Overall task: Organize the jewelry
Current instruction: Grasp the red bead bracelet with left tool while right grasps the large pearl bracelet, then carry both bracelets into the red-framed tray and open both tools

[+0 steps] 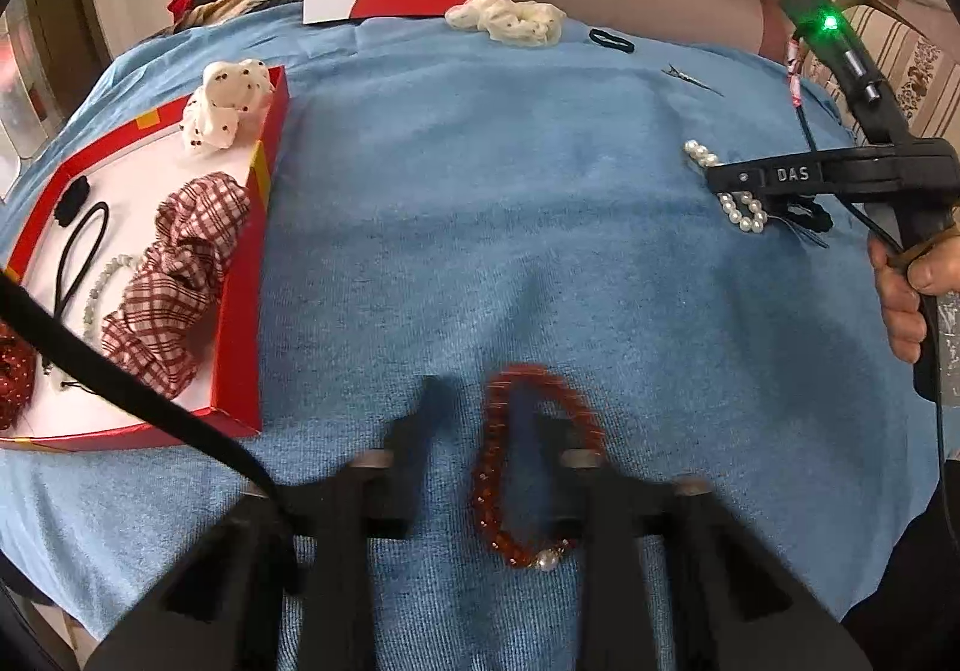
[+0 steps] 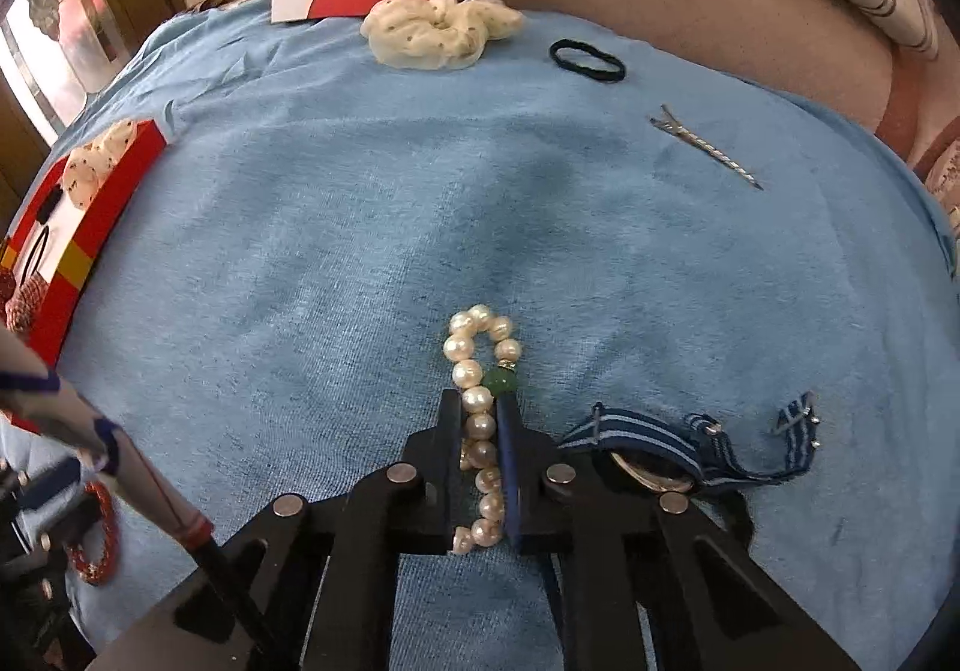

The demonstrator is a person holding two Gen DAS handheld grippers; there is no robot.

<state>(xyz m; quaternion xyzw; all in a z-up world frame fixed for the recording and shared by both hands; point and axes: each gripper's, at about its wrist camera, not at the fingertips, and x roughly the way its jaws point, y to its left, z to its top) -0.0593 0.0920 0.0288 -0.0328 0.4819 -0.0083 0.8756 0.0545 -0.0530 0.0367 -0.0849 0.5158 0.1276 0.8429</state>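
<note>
Your right gripper [image 2: 480,407] has its fingers clamped on a pearl bracelet [image 2: 480,323] lying on the blue towel [image 2: 360,221], just beside a watch with a striped strap [image 2: 630,431]. Your left gripper [image 1: 489,413], blurred, has its fingers drawn narrow on 1 strand of a red bead bracelet [image 1: 480,491], which rests on the same towel near the red box [image 1: 240,371] holding 3 scrunchies.
</note>
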